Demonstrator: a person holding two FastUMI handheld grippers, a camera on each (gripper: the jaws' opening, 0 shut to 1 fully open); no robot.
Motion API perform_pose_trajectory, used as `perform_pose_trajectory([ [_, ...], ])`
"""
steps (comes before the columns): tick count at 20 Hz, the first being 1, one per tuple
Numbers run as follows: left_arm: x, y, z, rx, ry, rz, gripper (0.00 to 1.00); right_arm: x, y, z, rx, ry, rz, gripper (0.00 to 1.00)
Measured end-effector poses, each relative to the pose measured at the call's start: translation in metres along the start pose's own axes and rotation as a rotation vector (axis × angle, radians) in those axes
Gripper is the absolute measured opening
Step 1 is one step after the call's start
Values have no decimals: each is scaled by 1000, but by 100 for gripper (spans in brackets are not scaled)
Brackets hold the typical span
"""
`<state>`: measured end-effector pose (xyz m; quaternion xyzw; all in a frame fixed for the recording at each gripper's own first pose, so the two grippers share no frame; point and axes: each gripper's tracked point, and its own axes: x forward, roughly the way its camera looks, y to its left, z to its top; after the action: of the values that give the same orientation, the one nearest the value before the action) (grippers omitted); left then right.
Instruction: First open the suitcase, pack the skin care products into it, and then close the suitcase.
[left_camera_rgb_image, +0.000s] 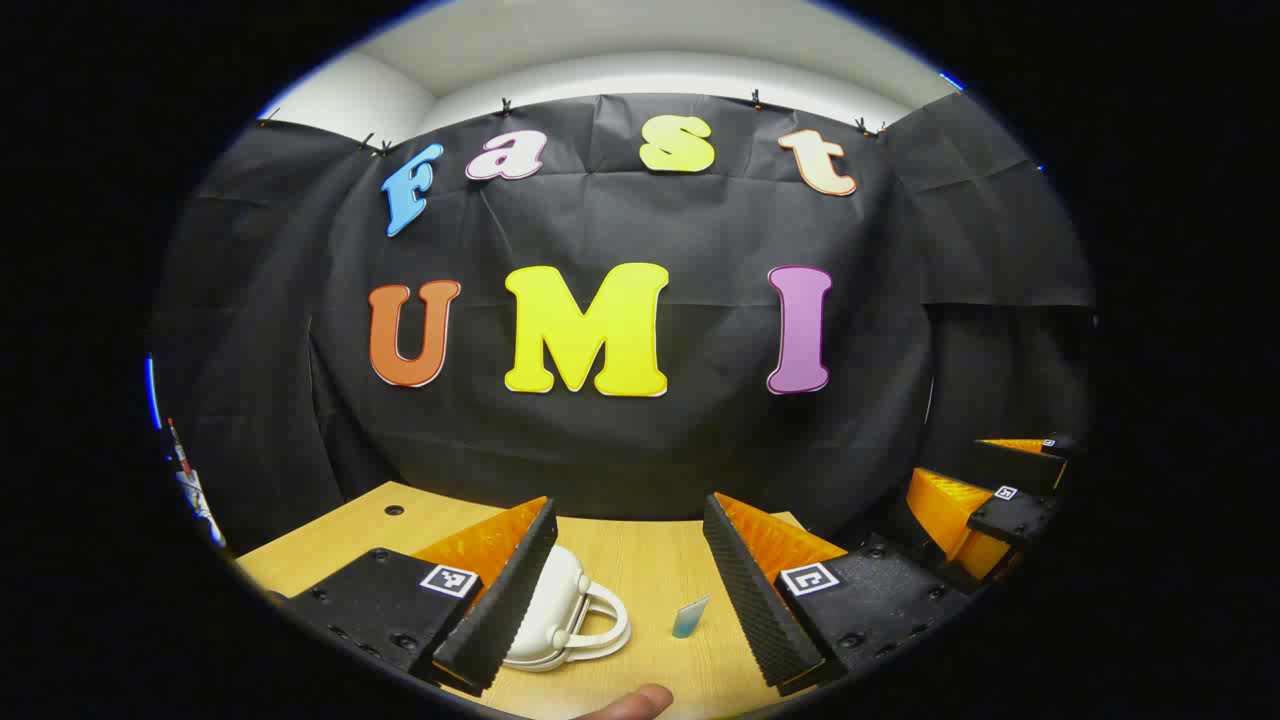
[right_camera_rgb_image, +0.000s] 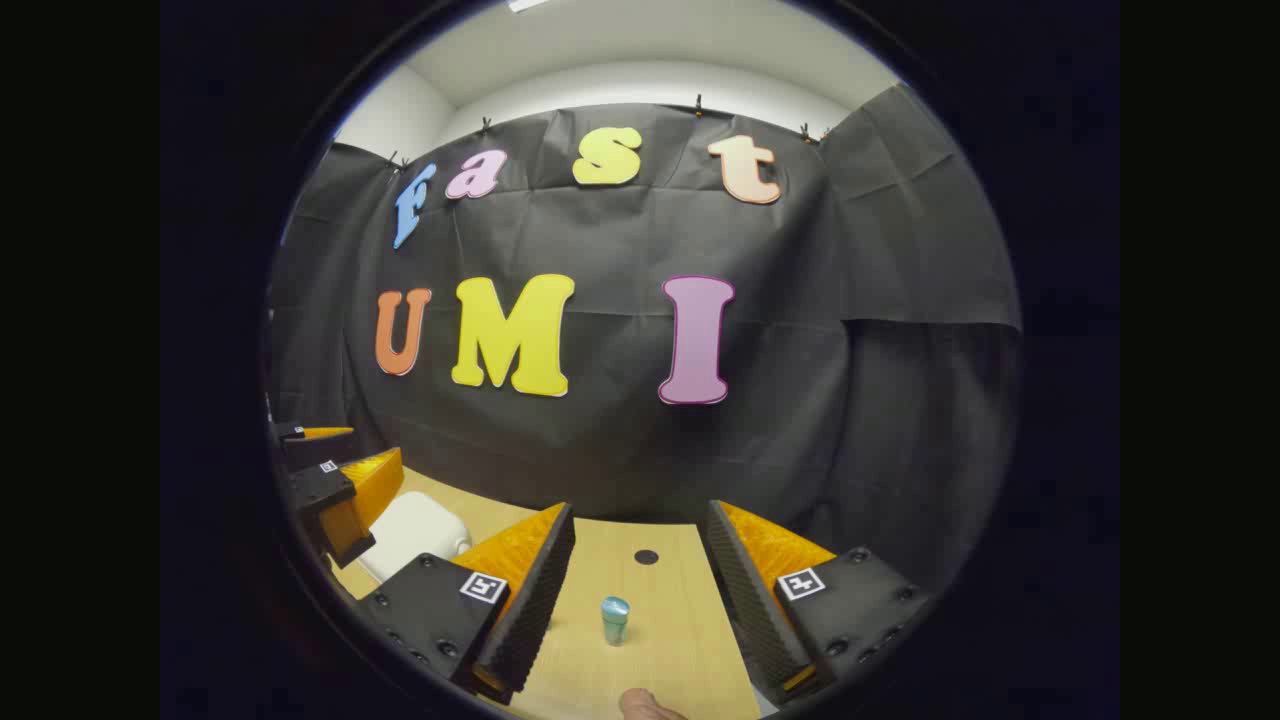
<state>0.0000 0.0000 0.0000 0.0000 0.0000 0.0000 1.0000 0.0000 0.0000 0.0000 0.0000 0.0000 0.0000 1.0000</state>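
left gripper (left_camera_rgb_image: 630, 585): hovering above the desk (left_camera_rgb_image: 650, 560), facing the black booth wall; fingers spread wide, holding nothing.
left fingers: one finger (left_camera_rgb_image: 505, 600) is overlapping the suitcase's left side in the left gripper view; cannot tell if it is touching.
right gripper (right_camera_rgb_image: 640, 590): also hovering over the desk, pointing at the wall; fingers standing wide apart, holding nothing.
cross view: the right gripper is showing at 4 o'clock in the left gripper view, and the left gripper at 8 o'clock in the right gripper view. They are sitting side by side and apart.
thumb: a fingertip (left_camera_rgb_image: 630, 703) is poking in at 6 o'clock in each view.
suitcase (left_camera_rgb_image: 560, 610): small, white, with a loop handle; lying closed on the desk between the left fingers, toward 7 o'clock. In the right gripper view it is sitting at 8 o'clock, just beside the left gripper.
skin care tube (right_camera_rgb_image: 614, 619): teal, standing upright on the desk, between the right fingers near 6 o'clock, touching neither. In the left gripper view it is sitting right of the suitcase, apart from it.
desk edges: the far edge is meeting the wall cloth; a dark round hole (right_camera_rgb_image: 646, 556) is sitting beyond the tube.
open room: bare wood is lying between the suitcase and the tube, and from the tube out to the far edge.
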Motion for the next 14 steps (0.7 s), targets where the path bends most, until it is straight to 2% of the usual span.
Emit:
perform_pose_trajectory([
  [14, 25, 29, -7, -4, 21, -27, 94, 20, 34, -4, -10, 9, -17, 80],
])
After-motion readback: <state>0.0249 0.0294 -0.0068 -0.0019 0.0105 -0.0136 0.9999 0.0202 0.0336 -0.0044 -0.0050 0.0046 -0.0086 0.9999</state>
